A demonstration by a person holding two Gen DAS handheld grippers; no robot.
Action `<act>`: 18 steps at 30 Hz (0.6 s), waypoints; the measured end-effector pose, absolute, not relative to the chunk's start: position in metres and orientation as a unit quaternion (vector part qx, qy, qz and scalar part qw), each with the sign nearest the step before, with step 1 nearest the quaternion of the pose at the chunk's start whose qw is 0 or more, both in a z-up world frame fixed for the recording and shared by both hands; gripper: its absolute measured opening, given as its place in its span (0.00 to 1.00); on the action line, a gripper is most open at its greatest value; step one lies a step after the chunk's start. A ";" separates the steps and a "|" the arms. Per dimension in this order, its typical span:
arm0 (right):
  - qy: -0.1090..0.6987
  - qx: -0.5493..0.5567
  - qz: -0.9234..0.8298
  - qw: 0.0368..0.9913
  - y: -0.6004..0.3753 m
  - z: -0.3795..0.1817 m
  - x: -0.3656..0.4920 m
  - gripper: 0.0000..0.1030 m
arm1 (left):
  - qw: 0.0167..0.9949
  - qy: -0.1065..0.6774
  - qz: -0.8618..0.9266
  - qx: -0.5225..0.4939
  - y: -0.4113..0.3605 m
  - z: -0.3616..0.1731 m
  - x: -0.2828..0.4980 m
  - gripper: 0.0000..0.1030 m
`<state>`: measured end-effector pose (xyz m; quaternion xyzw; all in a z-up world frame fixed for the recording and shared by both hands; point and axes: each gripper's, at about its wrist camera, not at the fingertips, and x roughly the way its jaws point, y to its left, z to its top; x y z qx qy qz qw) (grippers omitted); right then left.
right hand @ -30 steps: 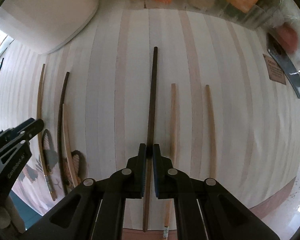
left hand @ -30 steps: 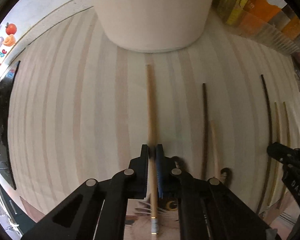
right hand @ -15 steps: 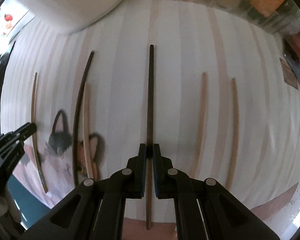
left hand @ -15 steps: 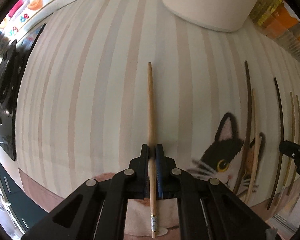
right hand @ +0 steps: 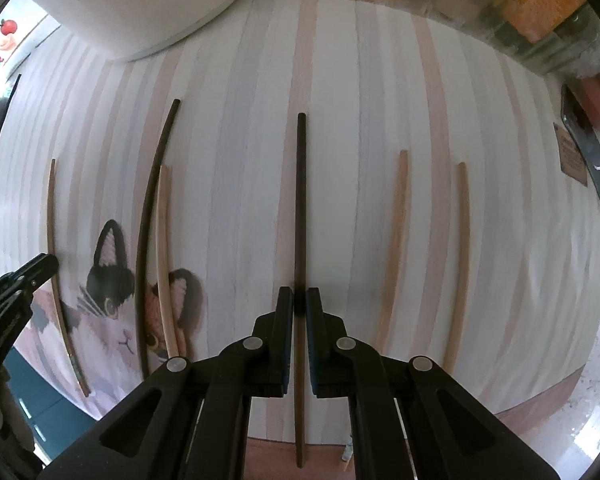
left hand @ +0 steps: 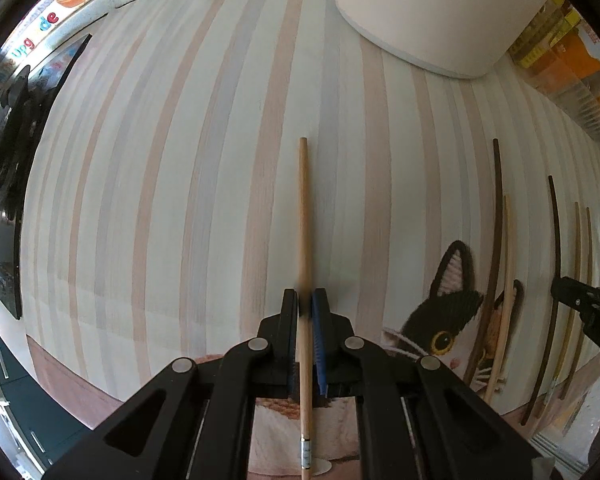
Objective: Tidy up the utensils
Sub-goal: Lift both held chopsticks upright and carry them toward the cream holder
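My left gripper (left hand: 305, 298) is shut on a light wooden chopstick (left hand: 303, 216), which lies along the fingers over the striped mat (left hand: 180, 200). My right gripper (right hand: 299, 297) is shut on a dark brown chopstick (right hand: 300, 200) held the same way. In the right wrist view a dark chopstick (right hand: 150, 208) and a light one (right hand: 163, 248) lie side by side at the left, and two light chopsticks (right hand: 396, 240) (right hand: 462, 248) lie apart at the right. The left gripper's chopstick shows at the far left (right hand: 54, 248) of that view.
A white rounded container (left hand: 440, 12) stands at the mat's far side. Clear bins with orange and yellow packets (right hand: 532, 4) line the back. A cat picture (left hand: 444, 328) is printed on the mat's near part. A dark stove edge (left hand: 8, 152) lies at the left.
My left gripper has carried the light chopstick leftward, away from the white container and the other chopsticks. The right gripper has kept its dark chopstick almost still.
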<state>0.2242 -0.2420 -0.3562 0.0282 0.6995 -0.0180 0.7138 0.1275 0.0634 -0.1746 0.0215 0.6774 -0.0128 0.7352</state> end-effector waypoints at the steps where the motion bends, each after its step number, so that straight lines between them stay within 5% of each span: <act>1: 0.700 0.027 -0.021 0.713 -0.238 -0.356 0.224 0.07 | 0.736 0.677 -0.013 0.023 0.063 -0.175 0.129 0.06; 18: 0.722 -0.004 -0.026 0.691 -0.190 -0.369 0.232 0.08 | 0.729 0.682 -0.024 0.045 0.047 -0.182 0.164 0.05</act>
